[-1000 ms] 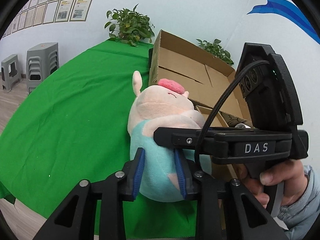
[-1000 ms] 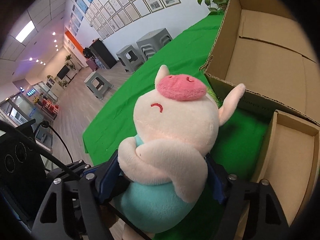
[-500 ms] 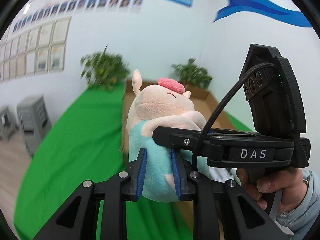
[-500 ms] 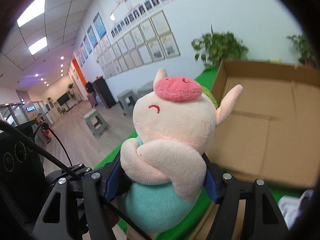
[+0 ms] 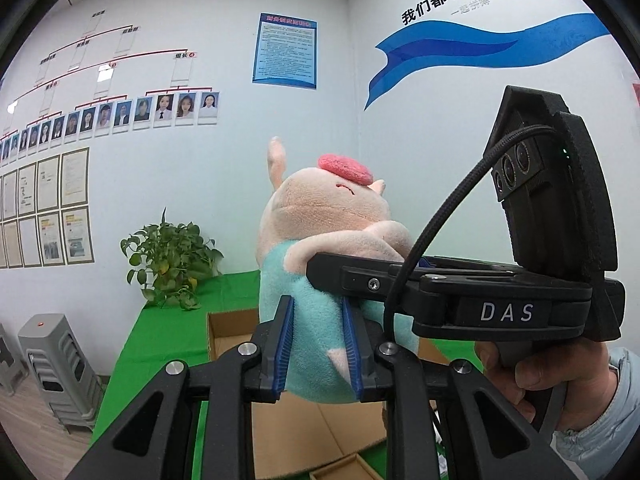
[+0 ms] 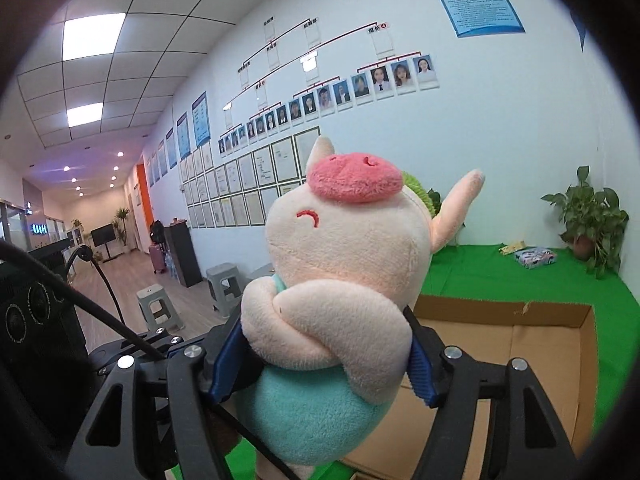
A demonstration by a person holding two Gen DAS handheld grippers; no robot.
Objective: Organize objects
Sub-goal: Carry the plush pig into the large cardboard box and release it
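- Left wrist view: I count one plush pig (image 5: 320, 240), soft and fuzzy, with a pale pink round head, a flat darker pink felt snout and a teal body.
- My left gripper (image 5: 318, 350) has its two ribbed blue pads pinched narrow into the teal lower body, squeezing the fabric.
- My right gripper (image 5: 460, 300), black hard plastic, crosses in front at the pig's arm level; a braided black cable (image 5: 436, 236) loops off it and one hand (image 5: 544, 376) in a pale blue sleeve grips its handle.
- The pig is held up in the air above one open cardboard box (image 5: 228, 328) on one green cloth (image 5: 160, 332).
- One leafy potted plant (image 5: 170, 256) and one stack of grey plastic stools (image 5: 56, 364) sit beyond.
- Right wrist view: the same single pig (image 6: 344, 280), upright, is clamped at the waist between my right gripper (image 6: 320, 364) pads, set fairly wide; these jaws have just been narrowing on it.
- Below and behind it lies the box (image 6: 520, 344), plain brown with smooth flaps, on the cloth (image 6: 500, 276).
- I count two grey stools (image 6: 160, 308) on the wooden floor, one plant (image 6: 592, 212) in the corner and one small printed packet (image 6: 534, 258) on the cloth.
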